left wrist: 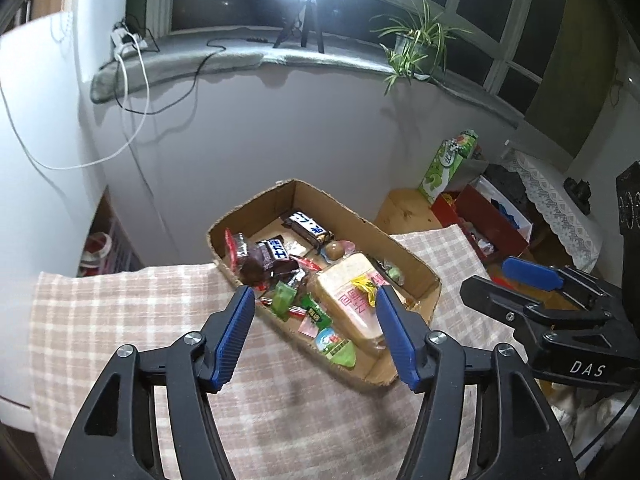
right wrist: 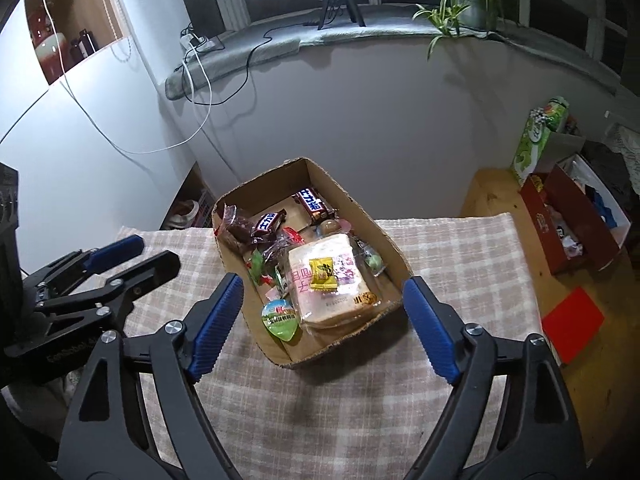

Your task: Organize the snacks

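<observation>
tabletop cloth [left wrist: 132,320]: soft woven check, beige and white, a bit fuzzy looking
my left hand-held gripper [left wrist: 316,334]: black plastic arms with ribbed blue pads, jaws apart at a medium gap, nothing in them, touching nothing, hanging over the near left side of the box
cardboard box [right wrist: 356,204]: shallow, open top, plain brown corrugated card with rough-cut edges, sits on the cloth near the far edge of the tabletop, turned at an angle
snacks: all inside the box. Two brown glossy chocolate bars [right wrist: 314,202] at the far end, dark crinkly wrappers on the left, a square bag of sliced bread [right wrist: 332,280] in clear film with pink print on the right, a small yellow sweet [right wrist: 322,274] lying on top of it, a teardrop-shaped jelly cup [right wrist: 280,318] with a foil lid at the near end
my right hand-held gripper [right wrist: 324,324]: same build, jaws spread wide, empty, hovering above the near end of the box
</observation>
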Demonstrator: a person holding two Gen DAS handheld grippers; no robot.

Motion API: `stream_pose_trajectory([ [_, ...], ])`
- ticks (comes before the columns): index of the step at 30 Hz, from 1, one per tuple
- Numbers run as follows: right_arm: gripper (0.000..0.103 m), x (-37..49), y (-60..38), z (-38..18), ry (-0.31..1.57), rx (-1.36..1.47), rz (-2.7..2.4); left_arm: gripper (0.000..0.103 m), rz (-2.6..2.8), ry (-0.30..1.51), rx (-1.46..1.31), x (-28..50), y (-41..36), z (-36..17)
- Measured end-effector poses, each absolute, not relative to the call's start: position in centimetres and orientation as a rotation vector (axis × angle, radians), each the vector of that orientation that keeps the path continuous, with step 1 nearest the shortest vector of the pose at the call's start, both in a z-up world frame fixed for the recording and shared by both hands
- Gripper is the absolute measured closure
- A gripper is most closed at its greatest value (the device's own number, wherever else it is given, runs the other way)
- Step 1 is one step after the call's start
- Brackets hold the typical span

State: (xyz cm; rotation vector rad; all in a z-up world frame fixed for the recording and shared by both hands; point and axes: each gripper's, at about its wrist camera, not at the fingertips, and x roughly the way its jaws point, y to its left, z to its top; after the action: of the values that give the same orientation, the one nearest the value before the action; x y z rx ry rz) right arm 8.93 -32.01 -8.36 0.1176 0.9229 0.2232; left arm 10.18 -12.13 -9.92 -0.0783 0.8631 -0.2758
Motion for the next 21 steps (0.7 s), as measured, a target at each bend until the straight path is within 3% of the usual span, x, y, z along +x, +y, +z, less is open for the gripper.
stream_pose_trajectory([
  [21,0.018,6.8,-31.9,-7.2,0.903,0.114,0.207,0.037,-0.238,0.838,-0.080,7.5,-11.8,-8.0],
])
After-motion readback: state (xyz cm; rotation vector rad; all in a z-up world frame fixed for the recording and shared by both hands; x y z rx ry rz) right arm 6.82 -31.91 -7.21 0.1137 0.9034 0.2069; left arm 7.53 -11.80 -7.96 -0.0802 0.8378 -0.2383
